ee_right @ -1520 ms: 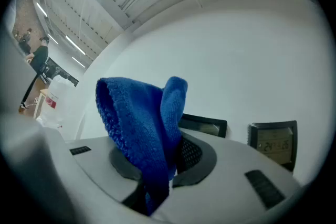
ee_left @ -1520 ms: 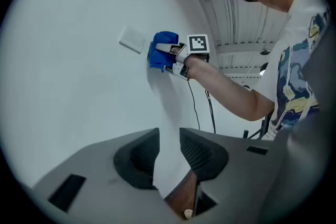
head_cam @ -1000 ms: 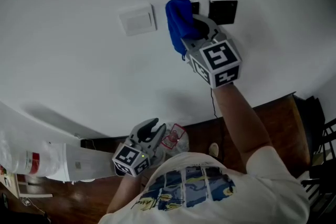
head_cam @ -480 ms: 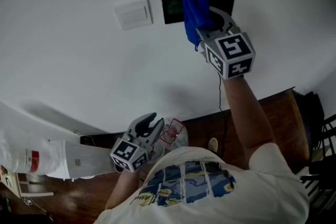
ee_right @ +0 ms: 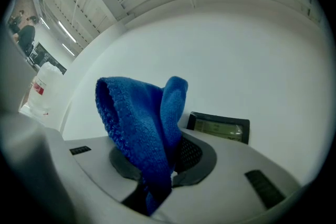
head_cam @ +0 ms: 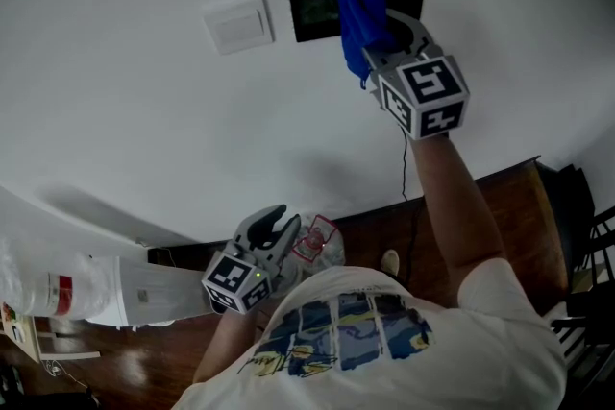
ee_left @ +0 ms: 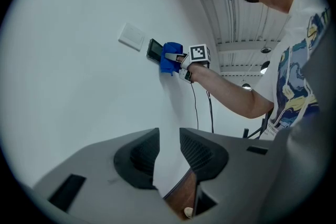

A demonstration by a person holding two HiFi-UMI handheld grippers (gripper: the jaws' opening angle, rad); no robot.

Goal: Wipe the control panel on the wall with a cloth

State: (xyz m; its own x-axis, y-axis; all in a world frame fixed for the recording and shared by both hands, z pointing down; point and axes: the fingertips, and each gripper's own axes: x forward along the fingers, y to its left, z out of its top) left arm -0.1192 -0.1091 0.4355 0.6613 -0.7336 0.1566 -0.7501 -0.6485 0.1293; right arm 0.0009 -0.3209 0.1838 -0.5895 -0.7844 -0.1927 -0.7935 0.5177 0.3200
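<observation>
Tally, head view.
- grippers: 2, the left gripper (head_cam: 282,224) and the right gripper (head_cam: 384,26)
- marker cubes (head_cam: 425,97): 2 (one on each gripper, so parts of them, not separate items)
- cloth (head_cam: 357,22): 1, blue
- control panel (head_cam: 315,11): 1, dark
- white switch plate (head_cam: 238,22): 1
- hanging cable (head_cam: 405,168): 1
- white bag (head_cam: 58,295) with a red label: 1

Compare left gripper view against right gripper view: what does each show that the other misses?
Left gripper view only: the left gripper, jaws apart and empty; the white switch plate; the right gripper seen from outside, with the person's forearm. Right gripper view only: its jaws clamped on the blue cloth up close, and the control panel display face. Both: cloth, panel and white wall.
</observation>
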